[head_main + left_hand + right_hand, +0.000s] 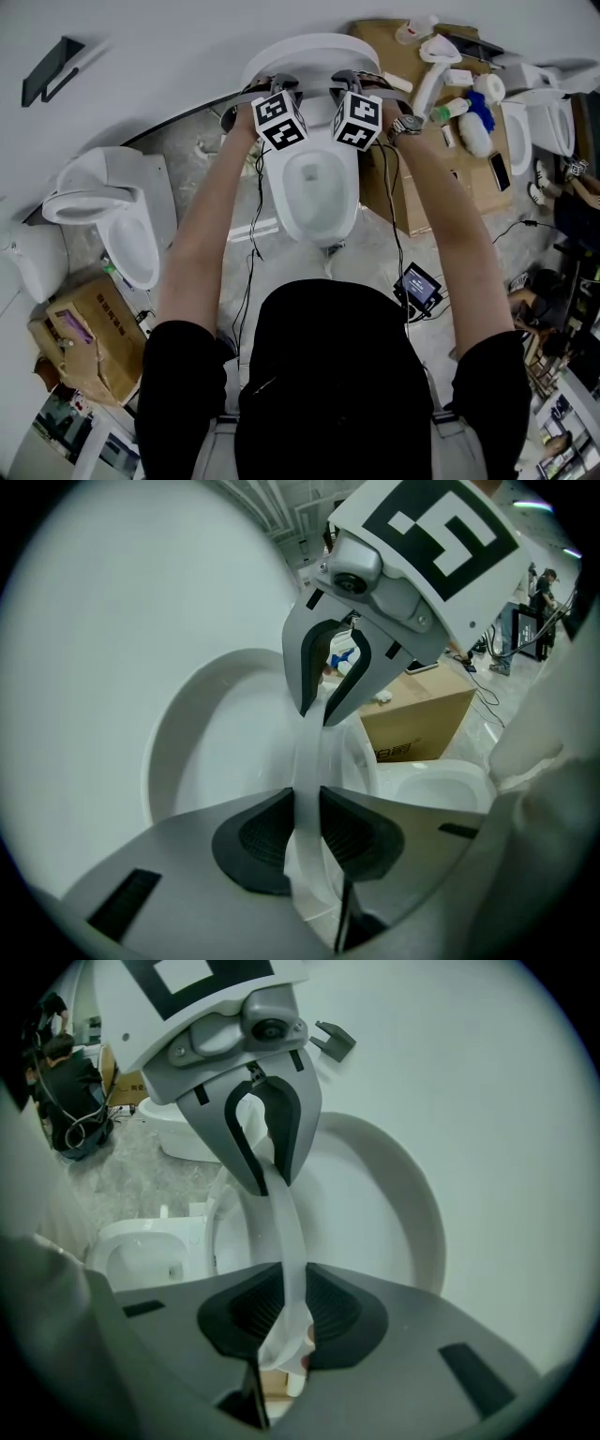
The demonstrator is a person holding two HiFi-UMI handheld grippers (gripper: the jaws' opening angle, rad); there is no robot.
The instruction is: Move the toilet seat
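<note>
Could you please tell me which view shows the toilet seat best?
The left gripper view: the toilet seat runs edge-on, clamped by the left gripper and the right gripper. The right gripper view shows the same edge; in the head view both grippers mostly cover it.

No writing can be read anywhere in these views.

The cardboard box (pixel 417 719) carries a short dark line of print low on its side, too small to make out. The marker cube (pixel 279 119) on the left hand-held gripper (pixel 307 803) and the one on the right hand-held gripper (pixel 292 1283) show only black-and-white square patterns, not letters or numbers. The small device screen (pixel 417 284) is lit, but its contents are too tiny to tell.
</note>
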